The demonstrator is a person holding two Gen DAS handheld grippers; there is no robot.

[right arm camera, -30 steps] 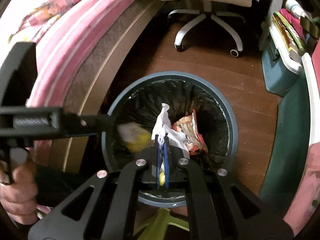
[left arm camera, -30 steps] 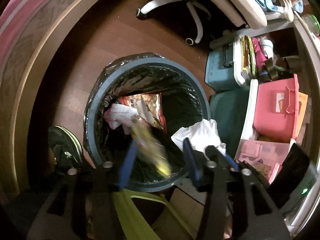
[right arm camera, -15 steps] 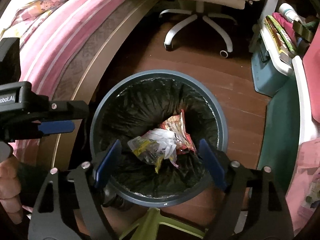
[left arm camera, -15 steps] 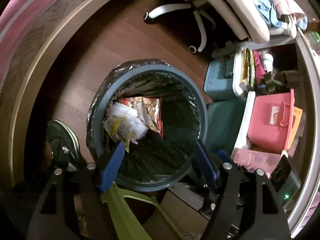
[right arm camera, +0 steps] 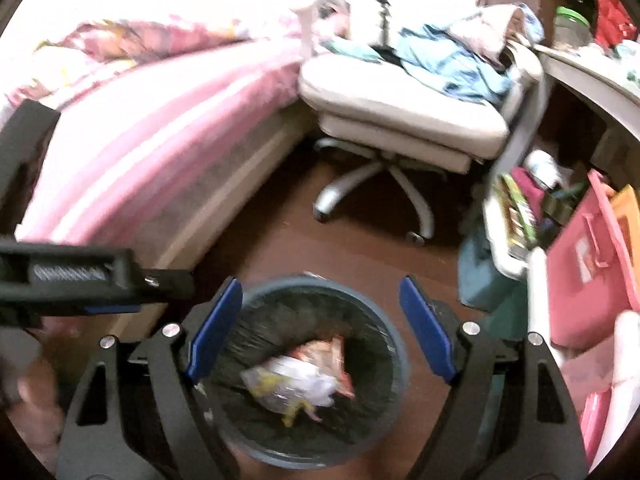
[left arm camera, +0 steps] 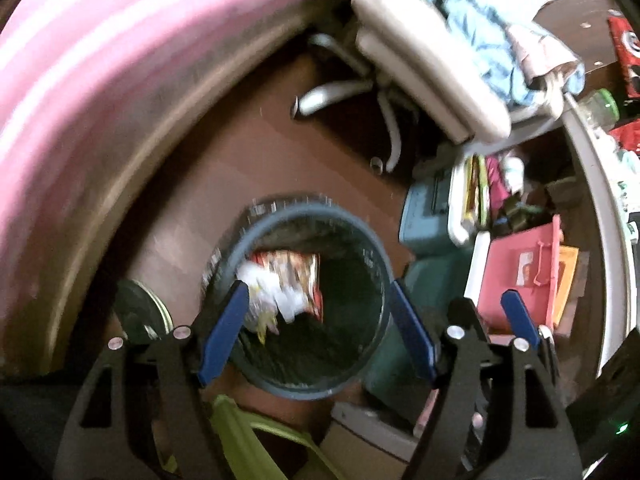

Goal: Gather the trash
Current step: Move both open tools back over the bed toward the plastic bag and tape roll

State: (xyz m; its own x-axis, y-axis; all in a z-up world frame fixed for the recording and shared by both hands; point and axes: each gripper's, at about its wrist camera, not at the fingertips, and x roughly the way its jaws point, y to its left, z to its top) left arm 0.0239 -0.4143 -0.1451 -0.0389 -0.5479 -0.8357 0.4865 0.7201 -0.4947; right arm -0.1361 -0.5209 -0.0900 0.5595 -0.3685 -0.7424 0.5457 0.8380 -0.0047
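Note:
A round blue-rimmed bin [left arm camera: 372,248] with a black liner stands on the floor below both grippers. Inside lie a red snack wrapper [left arm camera: 300,272], a crumpled white tissue [right arm camera: 316,380] and a clear-and-yellow plastic wrapper [right arm camera: 280,388]. My left gripper [left arm camera: 316,332] hangs open above the bin with nothing between its blue pads. My right gripper [right arm camera: 320,332] is also open and empty, higher over the same bin [right arm camera: 400,360]. In the right wrist view the left gripper's body [right arm camera: 80,284] shows at the left edge, with a hand [right arm camera: 32,400] below it.
A pink-covered bed [right arm camera: 140,152] runs along the left. A white office chair [right arm camera: 400,120] piled with clothes stands beyond the bin. Pink and teal storage boxes [right arm camera: 588,264] crowd the right. A green stool leg [left arm camera: 256,440] and a shoe [left arm camera: 140,312] lie near the bin.
The right gripper opened and let the white tissue fall; the yellow wrapper dropped from the left one. Both pieces now lie in the bin, and both grippers have risen away from it.

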